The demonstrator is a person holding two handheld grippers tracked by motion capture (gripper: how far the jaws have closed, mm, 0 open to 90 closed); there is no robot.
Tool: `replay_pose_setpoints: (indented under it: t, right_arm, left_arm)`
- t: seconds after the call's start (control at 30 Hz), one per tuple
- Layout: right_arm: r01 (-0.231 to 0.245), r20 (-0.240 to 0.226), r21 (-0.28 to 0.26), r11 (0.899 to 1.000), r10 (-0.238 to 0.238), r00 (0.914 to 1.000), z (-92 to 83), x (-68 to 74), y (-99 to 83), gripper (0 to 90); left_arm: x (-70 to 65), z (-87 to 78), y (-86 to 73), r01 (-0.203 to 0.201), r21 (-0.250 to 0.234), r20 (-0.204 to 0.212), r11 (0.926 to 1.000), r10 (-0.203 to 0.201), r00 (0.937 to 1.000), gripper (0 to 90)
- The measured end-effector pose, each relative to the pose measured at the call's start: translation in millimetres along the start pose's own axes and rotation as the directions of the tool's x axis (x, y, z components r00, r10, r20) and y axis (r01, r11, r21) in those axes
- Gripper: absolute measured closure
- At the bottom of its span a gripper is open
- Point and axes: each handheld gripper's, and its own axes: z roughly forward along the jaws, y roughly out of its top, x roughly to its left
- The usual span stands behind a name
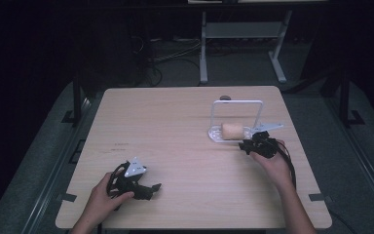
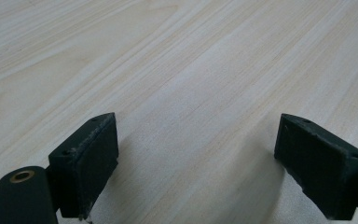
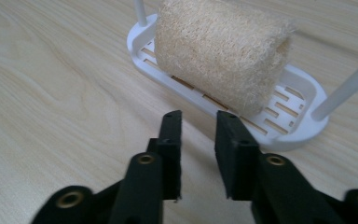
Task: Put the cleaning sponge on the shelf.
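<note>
A beige loofah sponge [image 3: 223,51] lies on a white slotted tray [image 3: 303,121] with a tall white wire handle [image 1: 237,102], at the table's right [image 1: 233,130]. My right gripper [image 3: 199,123] points at the tray's near edge, just short of the sponge, its jaws a narrow gap apart with nothing between them. In the high view that right gripper [image 1: 253,141] sits just right of the tray. My left gripper [image 2: 196,158] rests low over bare wood at the front left [image 1: 148,187], jaws wide apart and empty.
The light wooden table [image 1: 175,126] stretches bare between the two hands. A small round grommet [image 1: 225,98] sits near the far edge. Beyond the table stand a white frame's legs [image 1: 203,48] and cables on a dark floor.
</note>
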Motion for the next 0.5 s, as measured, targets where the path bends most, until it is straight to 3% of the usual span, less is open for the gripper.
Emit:
replay_pose_setpoints:
  t: [0.17, 0.23, 0.3, 0.5]
  right_arm:
    - [-0.010, 0.025, -0.003, 1.000, 0.011, 0.9996, -7.4, 3.9, -4.1, 54.4]
    - [-0.010, 0.026, -0.003, 1.000, 0.010, 0.9996, -7.7, 3.2, -5.4, 53.0]
    - [-0.029, 0.028, -0.006, 1.000, 0.029, 0.9992, -10.2, 2.6, -9.8, 45.2]
    - [-0.039, 0.023, -0.018, 0.999, 0.040, 0.9990, -17.4, 2.2, -18.0, 38.4]
  left_arm:
    - [0.2, -0.2, 0.0, -0.003, 0.003, 0.001, 1.0000, 0.003, 1.0000, 13.0]
    - [0.2, -0.2, 0.0, -0.003, 0.003, 0.001, 1.0000, 0.003, 1.0000, 13.0]
    - [0.2, -0.2, 0.0, -0.003, 0.003, 0.001, 1.0000, 0.003, 1.0000, 12.9]
    - [0.2, -0.2, 0.1, -0.003, 0.003, 0.001, 1.0000, 0.003, 1.0000, 12.9]
